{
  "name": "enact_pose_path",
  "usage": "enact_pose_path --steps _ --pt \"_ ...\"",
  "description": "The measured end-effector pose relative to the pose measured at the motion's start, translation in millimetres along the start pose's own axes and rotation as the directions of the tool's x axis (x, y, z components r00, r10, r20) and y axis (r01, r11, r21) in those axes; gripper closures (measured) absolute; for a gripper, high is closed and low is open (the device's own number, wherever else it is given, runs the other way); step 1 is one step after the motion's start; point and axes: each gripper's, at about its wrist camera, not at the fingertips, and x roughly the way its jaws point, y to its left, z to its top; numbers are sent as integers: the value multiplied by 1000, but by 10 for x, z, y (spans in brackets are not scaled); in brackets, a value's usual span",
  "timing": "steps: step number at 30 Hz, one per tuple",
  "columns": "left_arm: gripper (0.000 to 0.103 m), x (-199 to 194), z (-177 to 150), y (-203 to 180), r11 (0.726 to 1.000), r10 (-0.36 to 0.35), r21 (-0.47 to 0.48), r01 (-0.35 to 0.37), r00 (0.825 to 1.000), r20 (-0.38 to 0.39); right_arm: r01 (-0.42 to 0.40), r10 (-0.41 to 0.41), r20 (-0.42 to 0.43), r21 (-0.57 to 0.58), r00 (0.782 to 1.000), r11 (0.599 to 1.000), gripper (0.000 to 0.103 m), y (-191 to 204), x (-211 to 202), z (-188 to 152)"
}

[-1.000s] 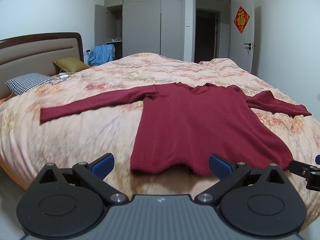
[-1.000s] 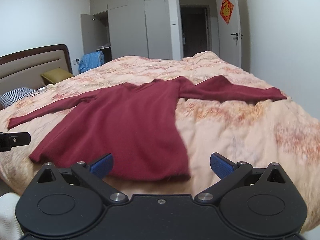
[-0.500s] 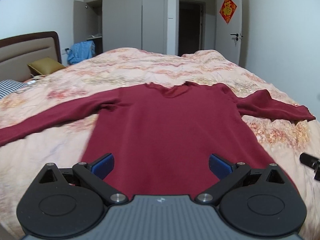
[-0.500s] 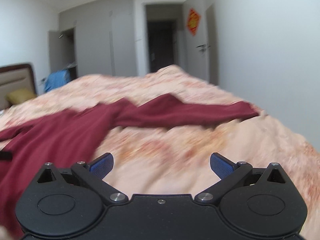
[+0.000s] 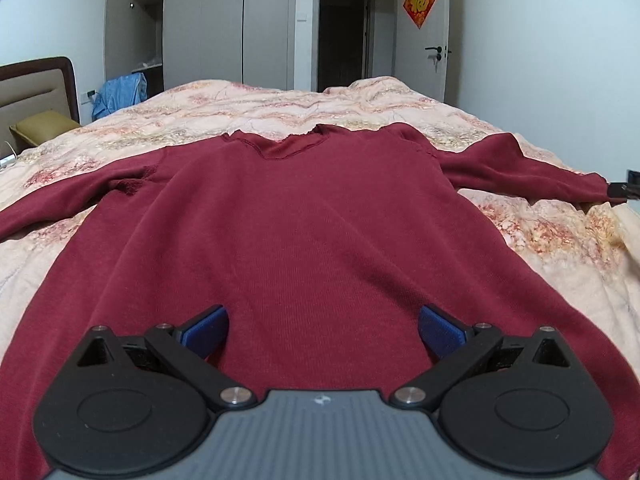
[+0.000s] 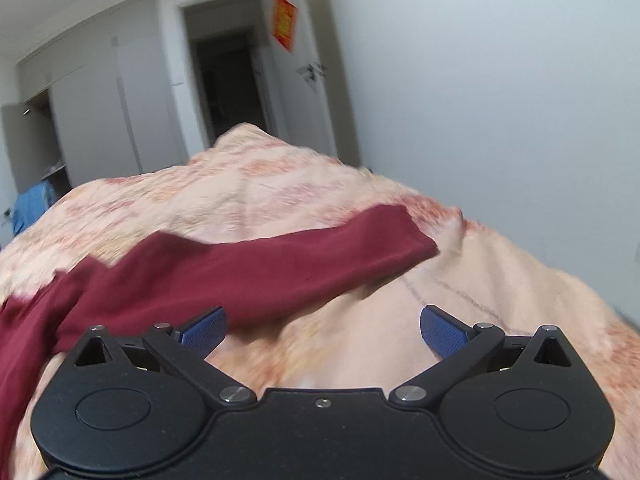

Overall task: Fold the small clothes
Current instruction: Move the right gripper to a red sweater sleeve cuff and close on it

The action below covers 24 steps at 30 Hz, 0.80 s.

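A dark red long-sleeved sweater (image 5: 304, 216) lies flat on the bed, neckline away from me, both sleeves spread outward. My left gripper (image 5: 322, 330) hovers open over the sweater's lower body, blue pads wide apart, nothing between them. In the right wrist view the sweater's right sleeve (image 6: 280, 264) runs diagonally across the quilt, its cuff at the far right end. My right gripper (image 6: 322, 328) is open just in front of that sleeve, its left pad over the red cloth. A dark part of the right gripper shows at the left wrist view's right edge, beside the cuff.
The bed is covered by a peach floral quilt (image 5: 560, 240). A headboard (image 5: 36, 88) and an olive pillow (image 5: 42, 128) sit at the left. Blue clothing (image 5: 120, 94) hangs by an open wardrobe. A wall (image 6: 500, 100) stands close on the right, past the bed edge.
My left gripper has advanced over the sweater's body. My right gripper has swung right and forward to the right sleeve, with motion blur. Both stayed open.
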Motion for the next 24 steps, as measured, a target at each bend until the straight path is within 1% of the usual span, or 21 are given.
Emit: enact_pose_path --steps 2,5,6,7,8,10,11,12,13,14,15,17,20,22,24 --pt "0 0 -6 1 1000 -4 1 4 1000 6 -5 5 -8 65 1000 998 0 -109 197 119" --pt "0 -36 73 58 999 -32 0 32 999 -32 37 -37 0 159 999 987 1 -248 435 284" --pt "0 -54 114 94 999 -49 -8 48 998 -44 53 -54 1 191 999 980 7 -288 490 326" --pt "0 -68 163 138 998 -64 -18 63 996 -55 68 -70 3 217 998 974 16 -316 540 356" --pt "0 -79 216 181 997 -69 -26 68 995 -66 84 -88 6 232 996 969 22 -340 586 380" --pt "0 -98 329 254 999 -43 -22 42 995 -86 137 -138 -10 234 990 963 49 -348 691 419" --pt "0 -113 384 275 1000 -25 -14 23 996 -90 149 -149 -18 219 989 964 56 -332 728 427" --pt "0 -124 436 306 1000 -9 -7 8 996 -90 154 -154 -18 197 988 968 70 -315 746 438" --pt "0 -141 479 339 1000 0 -5 0 996 -84 154 -153 -16 171 988 973 89 -287 760 446" --pt "0 -158 513 375 1000 2 -4 -2 997 -78 152 -151 -16 146 988 978 99 -263 766 463" --pt "0 -168 541 412 1000 1 -4 -1 997 -73 155 -154 -13 130 988 979 99 -254 737 490" --pt "0 -141 577 480 1000 8 3 -8 997 -71 151 -155 22 139 988 979 100 -301 629 569" --pt "0 -88 601 564 999 53 -2 -54 994 -95 172 -188 82 169 979 970 100 -473 473 746" --pt "0 -91 601 630 998 53 -22 -55 994 -98 214 -233 83 193 969 958 100 -596 449 820" --pt "0 -88 575 692 998 51 -40 -56 993 -107 226 -244 55 226 968 948 100 -725 470 838"
